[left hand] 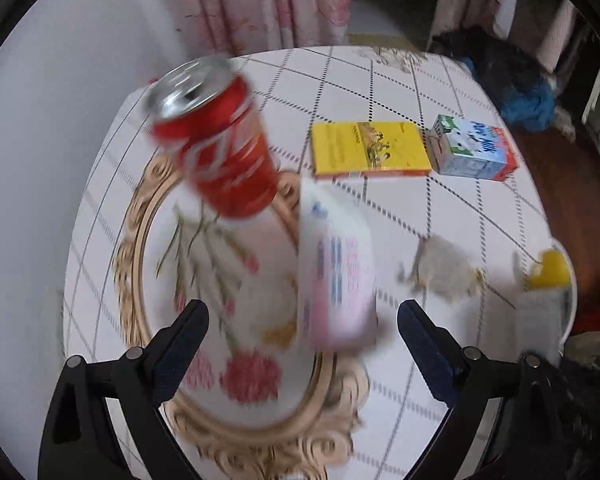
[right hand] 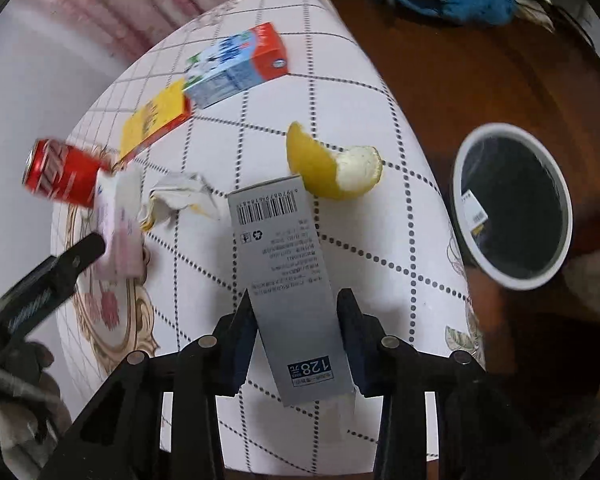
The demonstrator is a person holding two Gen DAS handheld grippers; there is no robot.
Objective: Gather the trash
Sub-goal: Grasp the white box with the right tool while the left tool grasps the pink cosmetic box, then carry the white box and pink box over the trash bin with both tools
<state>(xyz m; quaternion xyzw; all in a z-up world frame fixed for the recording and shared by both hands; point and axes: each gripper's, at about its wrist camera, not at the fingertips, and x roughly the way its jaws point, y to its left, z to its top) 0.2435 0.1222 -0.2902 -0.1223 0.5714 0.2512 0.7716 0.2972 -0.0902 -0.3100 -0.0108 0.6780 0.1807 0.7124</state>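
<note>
On the table (right hand: 380, 240), at nine o'clock, the red can (right hand: 62, 178) touches a pink-white packet (right hand: 118, 224); the left gripper (left hand: 302, 322) has its jaws apart around that packet. Centre, the right gripper (right hand: 296, 316) has its jaws clamped on a grey box (right hand: 288, 280). At three o'clock stands the bin (right hand: 512, 204).

Black tool (right hand: 296, 332) frames, silver screws; dark blue fingers (right hand: 242, 340)

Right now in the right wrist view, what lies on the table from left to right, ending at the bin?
Red can → pink-and-white packet → crumpled tissue → grey box held in the right gripper → yellow peel → bin, off the table's right edge.
</note>
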